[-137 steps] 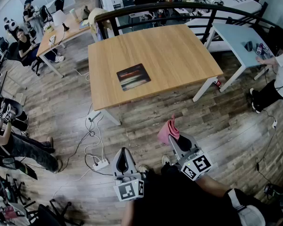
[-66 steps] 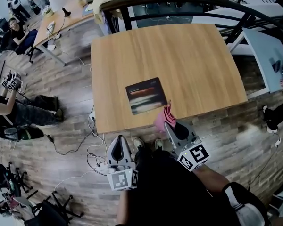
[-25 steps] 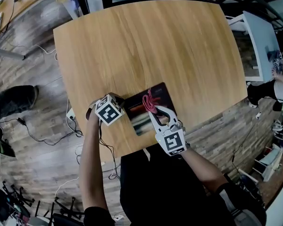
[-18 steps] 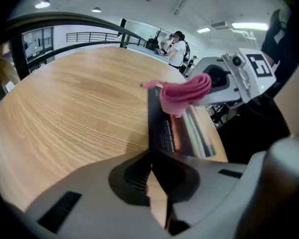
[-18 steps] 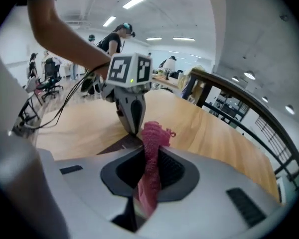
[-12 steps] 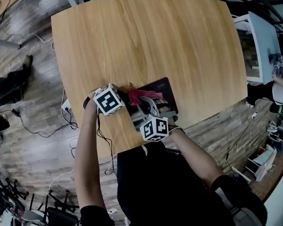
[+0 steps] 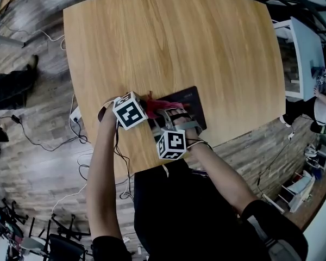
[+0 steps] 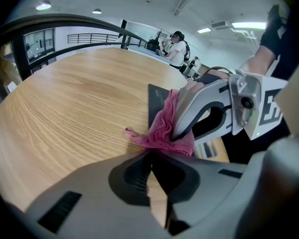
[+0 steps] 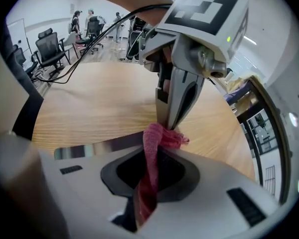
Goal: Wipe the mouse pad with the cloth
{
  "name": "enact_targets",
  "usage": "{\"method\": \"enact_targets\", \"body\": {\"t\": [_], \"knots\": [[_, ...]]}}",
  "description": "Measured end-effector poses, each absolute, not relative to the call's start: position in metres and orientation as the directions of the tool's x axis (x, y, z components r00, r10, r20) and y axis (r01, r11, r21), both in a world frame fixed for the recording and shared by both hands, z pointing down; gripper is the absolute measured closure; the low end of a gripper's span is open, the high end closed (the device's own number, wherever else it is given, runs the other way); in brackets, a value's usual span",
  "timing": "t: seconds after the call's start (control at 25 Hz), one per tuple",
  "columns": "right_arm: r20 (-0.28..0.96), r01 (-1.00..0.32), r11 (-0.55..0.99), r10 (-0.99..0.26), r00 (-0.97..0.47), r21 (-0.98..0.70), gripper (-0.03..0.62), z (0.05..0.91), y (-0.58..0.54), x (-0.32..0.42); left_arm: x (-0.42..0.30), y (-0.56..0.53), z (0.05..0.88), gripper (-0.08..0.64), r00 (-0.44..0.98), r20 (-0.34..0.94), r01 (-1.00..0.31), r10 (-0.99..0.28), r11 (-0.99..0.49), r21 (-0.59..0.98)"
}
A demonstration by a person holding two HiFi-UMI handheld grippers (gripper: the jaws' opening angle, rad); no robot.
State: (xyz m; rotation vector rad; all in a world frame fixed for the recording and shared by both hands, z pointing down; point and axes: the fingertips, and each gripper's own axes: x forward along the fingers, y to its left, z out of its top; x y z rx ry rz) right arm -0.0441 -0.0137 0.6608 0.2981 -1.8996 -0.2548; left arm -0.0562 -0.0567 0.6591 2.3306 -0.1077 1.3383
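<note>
A dark mouse pad lies near the front edge of the wooden table. A pink cloth rests on the pad's left part. My right gripper is shut on the cloth, which runs back between its jaws. My left gripper stands at the pad's left edge, jaws together, tips touching the cloth. In the left gripper view the right gripper presses the cloth onto the pad. In the right gripper view the left gripper comes straight down onto the cloth.
The table's front edge is just behind both grippers. A black railing runs along the far side. A pale blue table stands to the right. Cables lie on the floor at left. Office chairs stand beyond.
The person walked up to the table and brought both grippers onto the pad. In the last second the right gripper swept the cloth leftward across the pad to the left gripper's tips.
</note>
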Motion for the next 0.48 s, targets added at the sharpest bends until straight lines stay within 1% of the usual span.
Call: {"method": "enact_targets", "body": {"t": [0.48], "knots": [[0.904,0.040,0.962,-0.238,-0.356,0.269,0.531,0.662,-0.002,-0.054,-0.056,-0.061,0.661,0.537,0.513,0.851,-0.326,0.116,-0.891,0.318]]}}
